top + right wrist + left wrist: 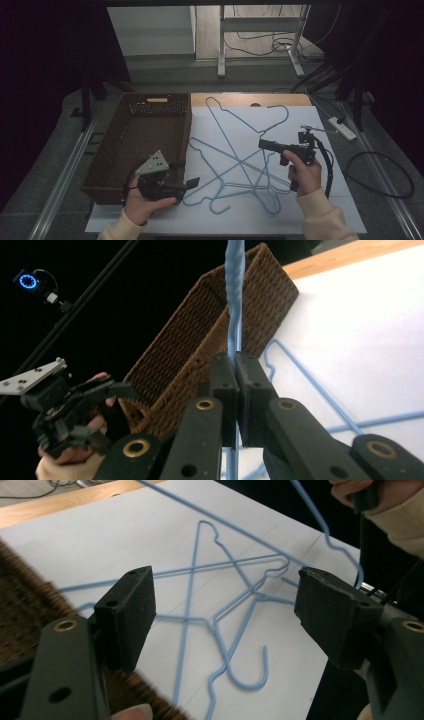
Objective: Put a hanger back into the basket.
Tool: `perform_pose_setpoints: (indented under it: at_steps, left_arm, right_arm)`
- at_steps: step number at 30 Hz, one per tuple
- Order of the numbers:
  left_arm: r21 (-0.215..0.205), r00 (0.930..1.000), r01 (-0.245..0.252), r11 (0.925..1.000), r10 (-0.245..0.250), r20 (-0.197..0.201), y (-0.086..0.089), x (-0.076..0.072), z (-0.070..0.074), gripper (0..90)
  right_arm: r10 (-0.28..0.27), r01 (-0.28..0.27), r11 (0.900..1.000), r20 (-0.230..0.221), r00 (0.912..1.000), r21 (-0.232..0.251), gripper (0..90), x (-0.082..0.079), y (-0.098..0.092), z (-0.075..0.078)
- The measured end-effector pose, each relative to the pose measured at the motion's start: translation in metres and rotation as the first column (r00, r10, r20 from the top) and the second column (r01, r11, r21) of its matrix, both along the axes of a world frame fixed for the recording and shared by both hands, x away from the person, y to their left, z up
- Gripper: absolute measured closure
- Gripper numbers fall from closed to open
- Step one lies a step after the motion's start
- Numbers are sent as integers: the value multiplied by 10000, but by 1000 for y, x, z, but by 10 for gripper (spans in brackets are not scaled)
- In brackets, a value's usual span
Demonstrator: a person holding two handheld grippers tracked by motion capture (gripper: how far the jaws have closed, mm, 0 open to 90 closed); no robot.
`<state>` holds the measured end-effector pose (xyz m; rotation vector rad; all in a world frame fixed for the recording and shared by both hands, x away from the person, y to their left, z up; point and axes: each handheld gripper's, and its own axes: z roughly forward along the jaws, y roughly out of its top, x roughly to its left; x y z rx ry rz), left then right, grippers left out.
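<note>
right hand-held gripper [235, 371]: pinching one blue hanger [234, 300], probably lifting it free of the tangle.
left hand-held gripper [225, 605]: spread, empty, by the basket [150, 135] at the bench's left edge.

Dim room, bright white tabletop, dark surroundings, blurred close foreground

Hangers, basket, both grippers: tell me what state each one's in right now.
Held hanger: clamped in the right gripper, partly lifted.
Other hangers: lying tangled on the white sheet.
Basket: upright, empty as far as seen.
Left gripper: open, holding nothing.
Right gripper: shut on the wire.
</note>
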<state>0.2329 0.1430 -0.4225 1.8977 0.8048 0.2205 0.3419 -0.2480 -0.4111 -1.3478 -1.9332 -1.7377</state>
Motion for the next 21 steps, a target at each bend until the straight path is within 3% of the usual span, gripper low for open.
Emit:
perform_pose_setpoints:
  at_steps: [11, 21]
  left_arm:
    - [-161, 9987, 329, 9993, -335, -391, -43, 10, 0, 254]
    - [14, 9930, 890, 9960, -886, -777, -88, 23, -7, 273]
  right_arm:
    - [-741, 729, 9967, 326, 9967, 364, 876, -9, 20, -7]
    - [-1491, 1452, 9870, 540, 9873, 694, 876, -23, 36, -17]
